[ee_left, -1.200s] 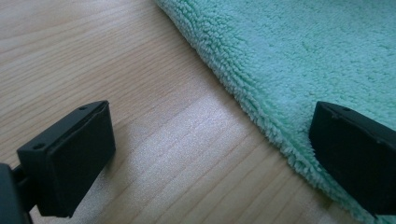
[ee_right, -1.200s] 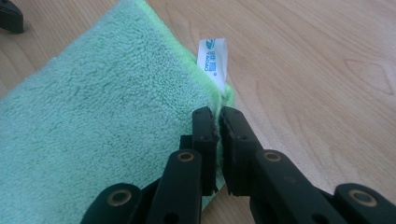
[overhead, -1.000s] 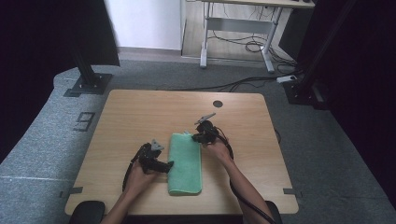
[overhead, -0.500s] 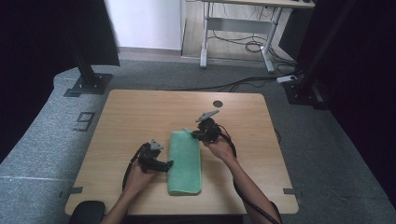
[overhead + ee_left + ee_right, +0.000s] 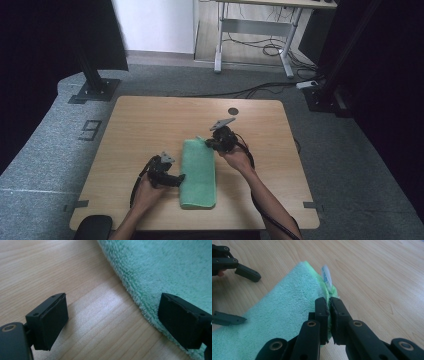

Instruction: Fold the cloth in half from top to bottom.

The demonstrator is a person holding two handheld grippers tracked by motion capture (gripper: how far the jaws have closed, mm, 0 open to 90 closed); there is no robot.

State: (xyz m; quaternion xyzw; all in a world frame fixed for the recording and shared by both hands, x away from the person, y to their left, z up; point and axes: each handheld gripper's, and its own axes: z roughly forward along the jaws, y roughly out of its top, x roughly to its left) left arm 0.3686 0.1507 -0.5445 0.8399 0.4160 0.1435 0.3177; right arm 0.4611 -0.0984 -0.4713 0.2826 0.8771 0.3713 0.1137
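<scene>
Pinching the far corner of the folded green towel mid-table with my right gripper, my left gripper gaping beside its edge, next fold not yet made.

a "9" marks the grey floor.

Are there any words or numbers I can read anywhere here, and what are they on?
"9": a big grey number on the carpet, left of the table.
The white tag on the green towel: too blurred to read.
</scene>
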